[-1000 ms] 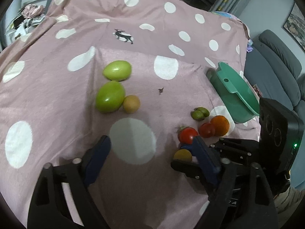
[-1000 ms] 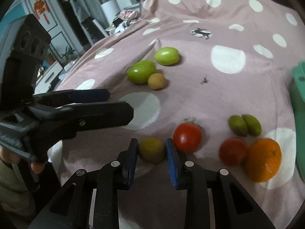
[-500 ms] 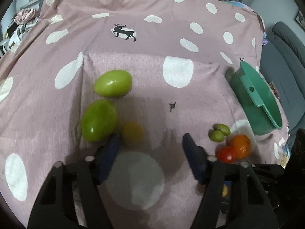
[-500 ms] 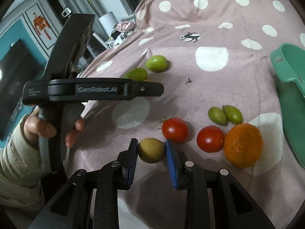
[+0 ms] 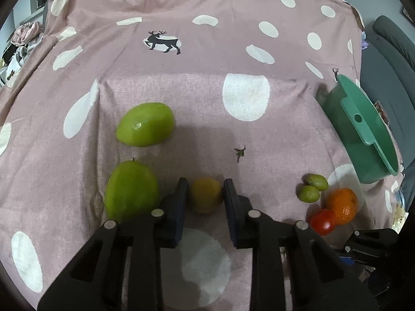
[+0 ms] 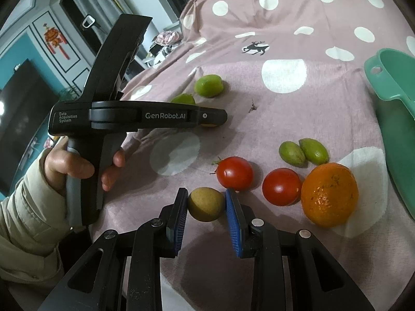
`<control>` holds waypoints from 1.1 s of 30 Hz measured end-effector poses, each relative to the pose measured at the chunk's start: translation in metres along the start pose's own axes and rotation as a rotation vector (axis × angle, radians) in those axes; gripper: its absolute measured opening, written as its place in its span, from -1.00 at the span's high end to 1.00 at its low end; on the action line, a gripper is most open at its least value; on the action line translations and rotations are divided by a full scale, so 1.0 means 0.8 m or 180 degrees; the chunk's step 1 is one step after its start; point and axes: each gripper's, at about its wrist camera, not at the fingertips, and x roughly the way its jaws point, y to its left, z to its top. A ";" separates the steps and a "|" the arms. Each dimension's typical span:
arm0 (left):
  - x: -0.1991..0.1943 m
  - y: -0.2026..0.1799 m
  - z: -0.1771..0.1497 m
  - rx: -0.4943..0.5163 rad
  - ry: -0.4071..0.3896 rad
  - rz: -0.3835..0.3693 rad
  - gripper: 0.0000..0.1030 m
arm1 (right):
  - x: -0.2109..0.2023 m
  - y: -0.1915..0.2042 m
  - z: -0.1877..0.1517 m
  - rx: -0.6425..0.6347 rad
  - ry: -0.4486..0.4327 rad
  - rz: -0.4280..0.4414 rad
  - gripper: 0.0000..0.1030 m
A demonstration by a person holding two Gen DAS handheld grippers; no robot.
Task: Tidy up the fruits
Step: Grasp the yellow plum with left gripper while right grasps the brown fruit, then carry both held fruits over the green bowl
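My left gripper (image 5: 205, 194) is shut on a small yellow-brown fruit (image 5: 205, 195) that rests on the pink dotted cloth, beside two large green fruits (image 5: 132, 194) (image 5: 145, 124). My right gripper (image 6: 206, 203) is shut on another yellow-brown fruit (image 6: 206, 203), held just above the cloth. Next to it lie two red tomatoes (image 6: 234, 173) (image 6: 281, 186), an orange (image 6: 329, 194) and two small green fruits (image 6: 291, 154) (image 6: 313, 150). The left gripper's body (image 6: 135, 115) shows in the right wrist view, hiding most of its fruit.
A green plastic basin (image 5: 363, 129) stands at the cloth's right edge, also in the right wrist view (image 6: 396, 103). A small dry stem (image 5: 240, 153) lies mid-cloth. A grey sofa (image 5: 389, 51) is to the right; a TV and cabinet are to the left.
My left gripper moved forward to the yellow-brown fruit by the green ones and closed on it. My right gripper kept hold of its fruit and lifted slightly.
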 end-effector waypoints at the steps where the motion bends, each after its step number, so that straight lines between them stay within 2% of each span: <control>1: -0.001 -0.001 -0.001 0.0019 -0.0001 0.0020 0.48 | 0.000 0.000 0.000 -0.0004 0.0001 0.0002 0.40; 10: -0.032 -0.009 -0.017 -0.0055 -0.0085 -0.0056 0.48 | -0.015 0.006 0.004 -0.0024 -0.0085 -0.0017 0.40; 22: -0.091 -0.045 -0.033 0.0094 -0.0314 -0.0055 0.48 | -0.068 0.017 0.007 -0.0043 -0.0406 -0.0067 0.40; 33: -0.110 -0.099 -0.023 0.0350 -0.0436 -0.0240 0.48 | -0.130 -0.019 0.006 0.0161 -0.0789 -0.0269 0.40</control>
